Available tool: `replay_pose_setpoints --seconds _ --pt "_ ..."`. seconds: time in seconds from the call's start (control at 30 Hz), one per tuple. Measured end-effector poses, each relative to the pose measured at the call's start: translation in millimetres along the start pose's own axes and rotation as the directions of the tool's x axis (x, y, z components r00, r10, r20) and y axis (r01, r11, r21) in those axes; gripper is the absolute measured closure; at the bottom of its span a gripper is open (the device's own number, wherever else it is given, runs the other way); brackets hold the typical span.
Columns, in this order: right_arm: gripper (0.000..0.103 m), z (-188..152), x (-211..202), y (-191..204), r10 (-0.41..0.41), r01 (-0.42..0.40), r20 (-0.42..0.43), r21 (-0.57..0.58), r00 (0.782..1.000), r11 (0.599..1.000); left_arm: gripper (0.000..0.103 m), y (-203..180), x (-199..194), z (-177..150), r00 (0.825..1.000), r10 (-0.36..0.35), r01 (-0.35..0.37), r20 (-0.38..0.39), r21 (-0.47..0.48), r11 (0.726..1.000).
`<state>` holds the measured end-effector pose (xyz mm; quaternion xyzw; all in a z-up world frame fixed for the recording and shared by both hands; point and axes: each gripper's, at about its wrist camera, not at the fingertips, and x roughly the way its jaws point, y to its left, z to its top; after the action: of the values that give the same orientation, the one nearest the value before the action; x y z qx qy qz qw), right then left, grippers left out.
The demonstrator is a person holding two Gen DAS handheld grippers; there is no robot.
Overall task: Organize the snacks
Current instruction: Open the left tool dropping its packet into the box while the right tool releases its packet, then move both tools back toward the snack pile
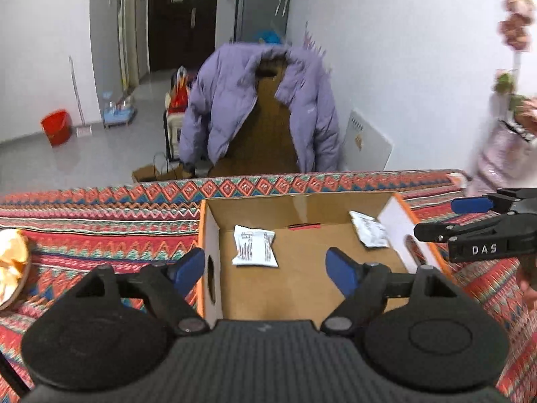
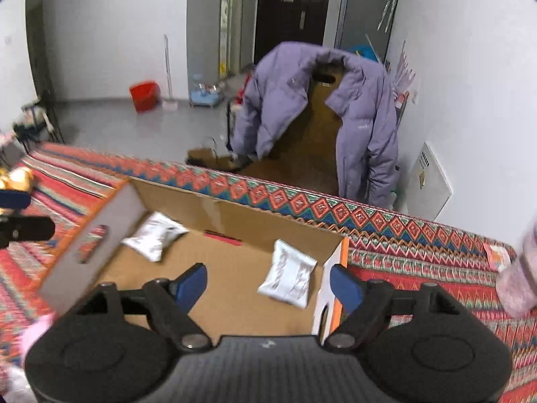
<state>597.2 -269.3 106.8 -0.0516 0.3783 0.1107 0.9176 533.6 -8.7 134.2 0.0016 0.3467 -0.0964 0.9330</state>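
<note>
Your left gripper [image 1: 265, 270] has its blue-tipped fingers [image 1: 189, 267] spread wide with nothing between them; one tip hangs outside the left wall of the cardboard box [image 1: 214, 231], the other over the box floor. Your right gripper [image 2: 268, 287] is likewise released and empty, its fingers [image 2: 191, 283] parted, one over the box floor and the other outside the box's right wall. In the left wrist view your right gripper also shows at the right edge, beside the box's right end.

The box sits open-topped on the tabletop, which is covered by a red patterned cloth [image 1: 100, 231]. Each short end wall is white with an orange edge and a cut-out handle hole. Two white snack packets lie on the brown box floor, well apart. One snack packet [image 1: 255, 245] lies flat toward the left end, just ahead of your left fingers. The other snack packet [image 1: 369, 228] rests near the right end wall, apparently tilted against it. Seen from the right wrist, these same packets appear at [image 2: 154, 235] and [image 2: 290, 273].

At the far left of the tabletop sits a golden wrapped item [image 1: 11, 262], blurred. Beyond the table's far edge, a purple puffer jacket [image 1: 235, 100] hangs over a brown chair back, and a red bucket [image 1: 56, 127] stands on the grey floor by the wall.
</note>
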Motion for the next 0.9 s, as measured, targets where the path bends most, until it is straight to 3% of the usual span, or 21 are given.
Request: replay_pose_setpoints --seconds 0.23,0.37,0.57,0.9 --pt "0.012 -61.4 -94.2 27.1 0.027 -0.029 0.106 0.011 0.994 1.000 0.009 -17.1 -104.7 -63.8 0.992 0.005 -0.011 0.123 0.052 0.999" --pt "0.011 -101.8 -140.1 44.7 0.025 -0.026 0.165 0.005 0.986 1.000 0.008 -24.8 -148.9 -106.7 0.984 0.008 -0.020 0.179 0.062 0.998" --pt "0.010 -154.1 -185.6 61.1 0.056 -0.065 0.212 0.039 0.976 0.997 0.007 -29.8 -194.5 -159.4 0.982 -0.034 0.029 0.184 0.029 0.999" --pt "0.005 -247.7 -240.3 94.3 0.039 -0.051 0.322 0.028 0.946 0.998 0.002 -31.6 -253.2 -242.1 0.959 0.015 -0.014 0.282 -0.006 1.000"
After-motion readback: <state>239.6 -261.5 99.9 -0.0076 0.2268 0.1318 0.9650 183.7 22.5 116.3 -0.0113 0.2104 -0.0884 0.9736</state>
